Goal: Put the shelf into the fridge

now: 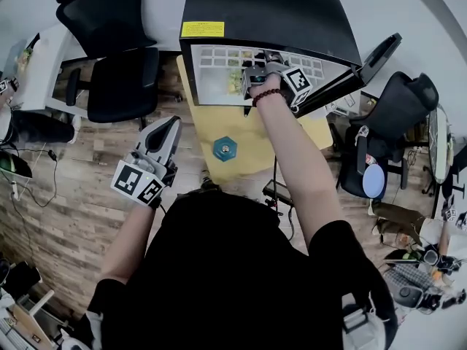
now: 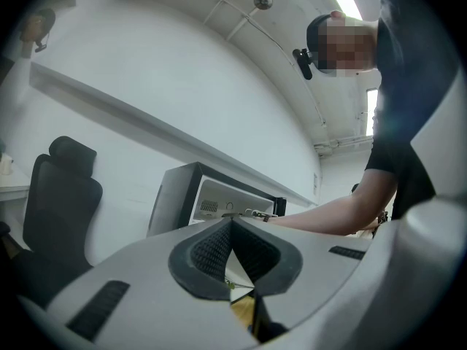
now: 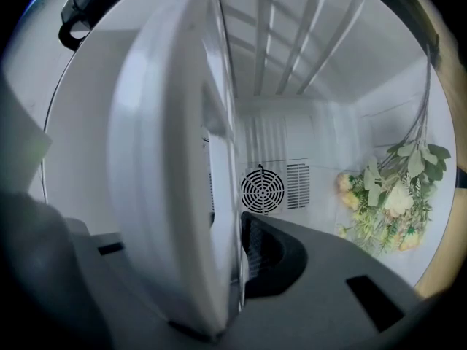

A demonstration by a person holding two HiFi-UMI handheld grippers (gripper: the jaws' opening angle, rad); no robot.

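Observation:
A black mini fridge [image 1: 270, 13] stands on a yellow table [image 1: 248, 148], its door [image 1: 379, 57] swung open to the right. The white slatted shelf [image 1: 219, 68] lies in the fridge's opening. My right gripper [image 1: 252, 79] is at the opening, shut on the shelf's edge. In the right gripper view the shelf [image 3: 175, 181] stands on edge between the jaws of that gripper [image 3: 237, 268], inside the white cavity. My left gripper [image 1: 157, 159] hangs well back to the left of the table, shut and empty, and its pads [image 2: 219, 250] touch.
Pale artificial flowers [image 3: 390, 195] lie against the fridge's right inner wall, and a round fan grille [image 3: 263, 189] is on the back wall. A blue object [image 1: 225, 149] sits on the table. Black office chairs stand at the left [image 1: 117, 49] and right [image 1: 387, 137].

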